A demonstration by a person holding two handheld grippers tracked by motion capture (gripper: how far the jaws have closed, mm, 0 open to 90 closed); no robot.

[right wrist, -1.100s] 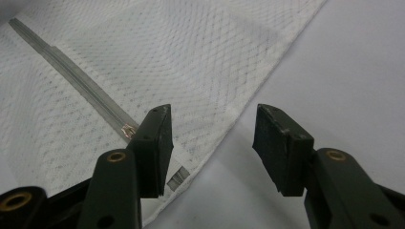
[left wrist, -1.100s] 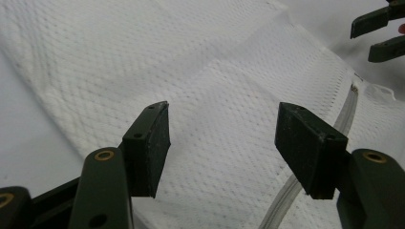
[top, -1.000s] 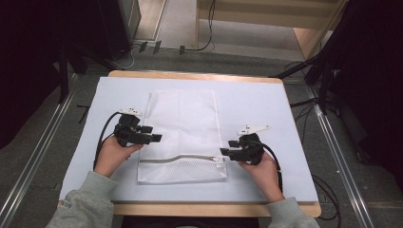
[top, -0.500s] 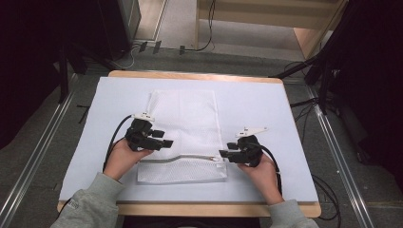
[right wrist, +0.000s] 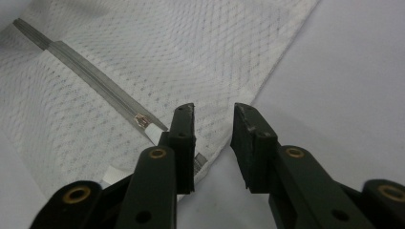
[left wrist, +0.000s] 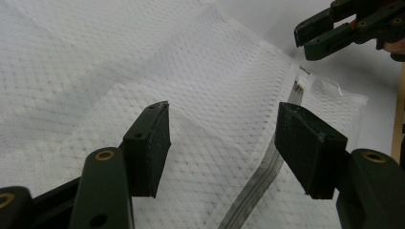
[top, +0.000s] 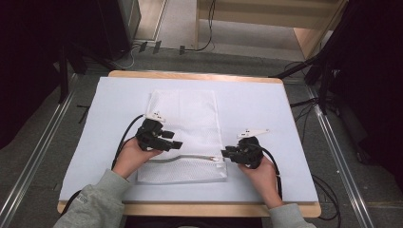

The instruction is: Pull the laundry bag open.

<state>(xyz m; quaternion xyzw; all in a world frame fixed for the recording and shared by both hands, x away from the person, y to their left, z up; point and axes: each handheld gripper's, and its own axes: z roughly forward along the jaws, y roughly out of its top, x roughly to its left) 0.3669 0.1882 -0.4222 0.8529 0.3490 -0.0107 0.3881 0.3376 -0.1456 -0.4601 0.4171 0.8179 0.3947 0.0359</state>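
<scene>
Left gripper [top: 175, 144] moved onto mesh bag [top: 190, 118], zipper [left wrist: 258, 186] between fingers

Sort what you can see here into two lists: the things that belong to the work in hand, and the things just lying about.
In the work:
- white mesh bag
- its zipper and zipper pull
- left gripper, jaws open over the bag
- right gripper, jaws open at the pull end

Just lying about:
- table under the bag
- floor cables
- wooden shelf behind

Left gripper [left wrist: 222, 148] fingers wide apart, right gripper [right wrist: 213, 143] fingers narrowly parted
</scene>
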